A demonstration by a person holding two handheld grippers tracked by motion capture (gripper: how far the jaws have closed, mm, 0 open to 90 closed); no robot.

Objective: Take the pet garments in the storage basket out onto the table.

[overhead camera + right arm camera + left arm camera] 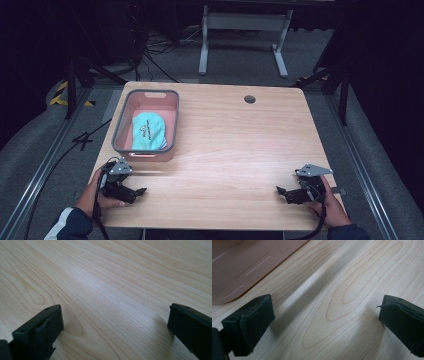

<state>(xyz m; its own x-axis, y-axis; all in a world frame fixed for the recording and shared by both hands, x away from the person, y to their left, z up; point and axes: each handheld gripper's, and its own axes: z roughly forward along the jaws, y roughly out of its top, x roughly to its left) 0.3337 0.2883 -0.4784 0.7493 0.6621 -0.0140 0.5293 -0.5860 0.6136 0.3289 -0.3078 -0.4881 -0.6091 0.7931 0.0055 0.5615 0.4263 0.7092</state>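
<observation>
The left gripper point(141, 190) rests low at 7 o'clock on the light wooden table point(240, 150), jaws wide apart and empty. The right gripper point(280, 190) sits at 5 o'clock, jaws equally wide, holding nothing. Just beyond the left gripper, at 10 o'clock, the grey-rimmed pink plastic basket point(118, 131) holds a turquoise cloth pouch point(148, 129).

A lab or recording studio is suggested. A plain wooden table point(240, 145) with a cable hole point(249, 99) is set on grey carpet point(240, 55), flanked by metal floor rails point(35, 180). Black curtains are hung around the space, loose cables point(155, 47) are strewn behind, and a white desk frame point(245, 30) is seen beyond.
</observation>
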